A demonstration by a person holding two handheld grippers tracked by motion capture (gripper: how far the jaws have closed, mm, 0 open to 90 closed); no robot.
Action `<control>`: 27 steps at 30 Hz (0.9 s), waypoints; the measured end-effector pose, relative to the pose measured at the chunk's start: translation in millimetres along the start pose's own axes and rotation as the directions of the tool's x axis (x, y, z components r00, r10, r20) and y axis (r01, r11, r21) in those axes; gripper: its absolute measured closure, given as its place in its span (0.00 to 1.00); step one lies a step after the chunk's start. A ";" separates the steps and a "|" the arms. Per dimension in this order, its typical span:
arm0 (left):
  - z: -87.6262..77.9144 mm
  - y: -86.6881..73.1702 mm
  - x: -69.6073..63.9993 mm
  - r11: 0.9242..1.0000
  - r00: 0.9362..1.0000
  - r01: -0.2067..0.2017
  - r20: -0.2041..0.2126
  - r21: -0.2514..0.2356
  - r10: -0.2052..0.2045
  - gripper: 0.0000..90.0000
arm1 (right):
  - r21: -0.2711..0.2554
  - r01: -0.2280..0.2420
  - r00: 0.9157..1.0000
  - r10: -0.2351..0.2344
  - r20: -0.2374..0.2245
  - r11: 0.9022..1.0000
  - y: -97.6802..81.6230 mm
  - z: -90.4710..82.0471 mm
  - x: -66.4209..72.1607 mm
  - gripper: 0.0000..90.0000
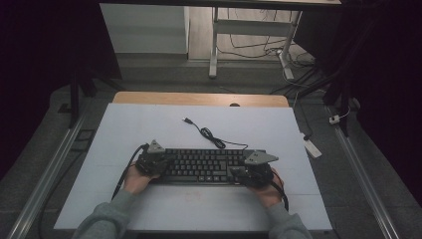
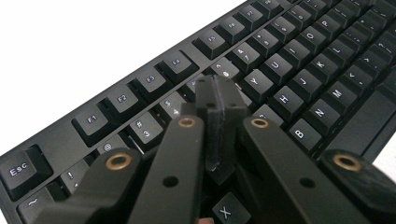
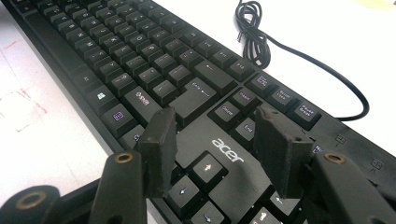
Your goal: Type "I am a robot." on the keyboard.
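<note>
The white counter (image 1: 149, 124) carries a black plastic keyboard (image 1: 204, 166) near its front edge, its black cable (image 1: 211, 137) coiled behind. My left gripper (image 2: 219, 100) jaws are pressed together over the keys; my right gripper (image 3: 212, 140) jaws stand spread above the arrow keys.

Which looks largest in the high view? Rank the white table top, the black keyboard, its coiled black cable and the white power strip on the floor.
1. White table top.
2. Black keyboard.
3 and 4. Coiled black cable and white power strip: they look alike in size, and the strip lies farther from the camera, so no ranking.
</note>
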State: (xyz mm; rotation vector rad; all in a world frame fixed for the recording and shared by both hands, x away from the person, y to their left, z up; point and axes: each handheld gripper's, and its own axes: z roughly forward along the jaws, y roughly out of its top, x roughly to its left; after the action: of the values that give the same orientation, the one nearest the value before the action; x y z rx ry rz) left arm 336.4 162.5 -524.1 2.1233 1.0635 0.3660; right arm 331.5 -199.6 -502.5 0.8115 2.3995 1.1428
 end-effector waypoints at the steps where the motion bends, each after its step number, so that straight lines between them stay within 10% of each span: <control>1: 0.1 0.0 -0.1 1.000 1.000 0.000 0.000 0.000 0.000 0.99 | 0.001 0.000 1.000 0.000 0.000 1.000 0.0 0.0 0.1 0.55; 14: -6.6 0.7 -0.1 0.999 1.000 0.011 0.003 -0.044 -0.010 0.98 | -0.008 0.002 1.000 -0.002 0.000 1.000 0.2 -0.8 -0.3 0.54; 27: -39.9 -3.5 5.8 0.996 0.996 0.053 0.080 -0.075 -0.047 0.49 | -0.017 -0.003 1.000 0.003 0.001 1.000 0.4 -2.0 -0.8 0.54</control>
State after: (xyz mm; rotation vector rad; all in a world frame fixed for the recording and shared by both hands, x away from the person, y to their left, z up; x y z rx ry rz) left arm 316.7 187.5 -499.1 2.0229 1.0397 0.2932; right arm 331.2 -201.2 -500.9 0.8106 2.3850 1.1619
